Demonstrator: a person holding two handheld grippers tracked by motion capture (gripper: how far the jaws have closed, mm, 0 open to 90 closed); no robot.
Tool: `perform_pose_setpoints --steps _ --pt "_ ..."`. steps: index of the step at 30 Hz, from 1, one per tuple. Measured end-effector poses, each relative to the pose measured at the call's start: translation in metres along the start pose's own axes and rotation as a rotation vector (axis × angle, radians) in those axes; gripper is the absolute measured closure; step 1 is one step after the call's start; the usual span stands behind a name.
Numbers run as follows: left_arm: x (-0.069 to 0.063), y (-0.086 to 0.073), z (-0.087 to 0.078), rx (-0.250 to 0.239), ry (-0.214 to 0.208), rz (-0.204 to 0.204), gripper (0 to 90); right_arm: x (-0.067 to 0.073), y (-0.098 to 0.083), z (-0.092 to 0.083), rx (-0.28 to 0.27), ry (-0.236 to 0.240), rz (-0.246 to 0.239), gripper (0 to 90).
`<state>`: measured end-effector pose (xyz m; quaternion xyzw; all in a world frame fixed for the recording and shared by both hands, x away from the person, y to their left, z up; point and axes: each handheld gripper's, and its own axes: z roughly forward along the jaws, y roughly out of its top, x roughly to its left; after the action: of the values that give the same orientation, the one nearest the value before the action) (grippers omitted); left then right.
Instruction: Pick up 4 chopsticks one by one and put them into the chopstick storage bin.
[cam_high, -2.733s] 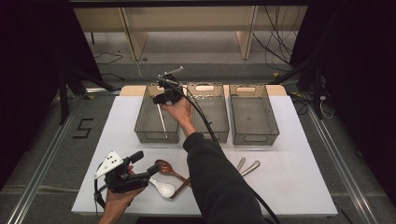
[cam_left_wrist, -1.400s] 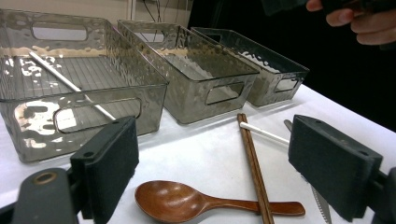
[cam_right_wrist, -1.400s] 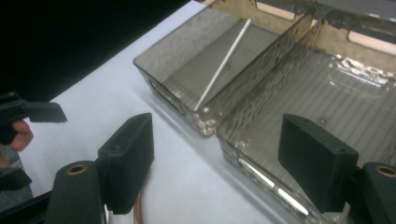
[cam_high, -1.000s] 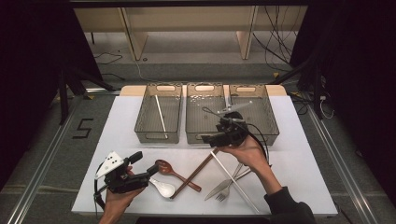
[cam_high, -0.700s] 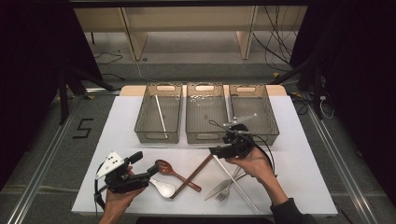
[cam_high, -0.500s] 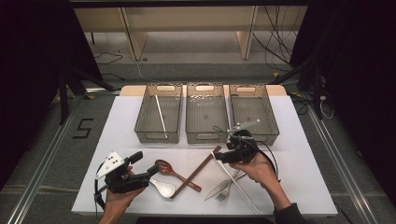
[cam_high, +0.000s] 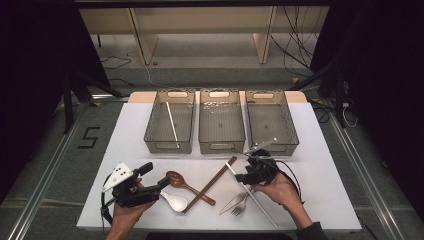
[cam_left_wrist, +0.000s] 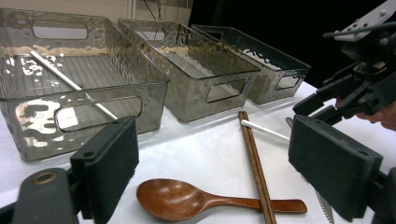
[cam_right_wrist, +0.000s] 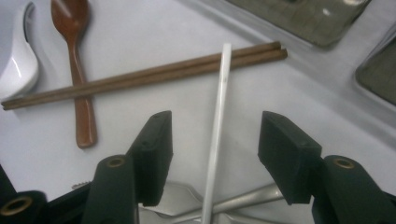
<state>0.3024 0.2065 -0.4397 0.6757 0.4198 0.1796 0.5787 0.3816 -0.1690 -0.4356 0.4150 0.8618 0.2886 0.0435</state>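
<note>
Since the earlier frames, the right tongs (cam_high: 243, 176) have come from the far left bin (cam_high: 169, 121) down to the near right part of the table (cam_high: 330, 190), their jaws closing in but not yet touching anything. They straddle the white chopstick (cam_right_wrist: 218, 126), which lies flat on the table between the pads with a gap on either side. Its far end lies over the pair of brown chopsticks (cam_right_wrist: 140, 79); its near part lies over a metal fork (cam_high: 242, 204) and knife (cam_high: 231, 202). A second white chopstick (cam_high: 172, 123) lies in the far left bin. Left of the brown pair lie a wooden spoon (cam_high: 182, 183) and a white spoon (cam_high: 175, 202). At the near left, the left tongs (cam_high: 159, 182) are held with jaws wide apart and nothing between them, pointing toward the spoons. The middle bin (cam_high: 221, 121) and right bin (cam_high: 271, 121) stand side by side.
</note>
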Motion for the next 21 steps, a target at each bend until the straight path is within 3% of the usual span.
perform_pose_setpoints --steps 12,21 --pt "0.0 0.0 0.0 0.0 -0.001 0.001 15.6 0.003 -0.009 0.011 0.071 0.001 -0.016 59.5" --pt "-0.001 0.0 0.0 -0.002 -0.002 0.001 15.6 0.003 -0.014 0.013 0.118 0.008 -0.021 64.2"
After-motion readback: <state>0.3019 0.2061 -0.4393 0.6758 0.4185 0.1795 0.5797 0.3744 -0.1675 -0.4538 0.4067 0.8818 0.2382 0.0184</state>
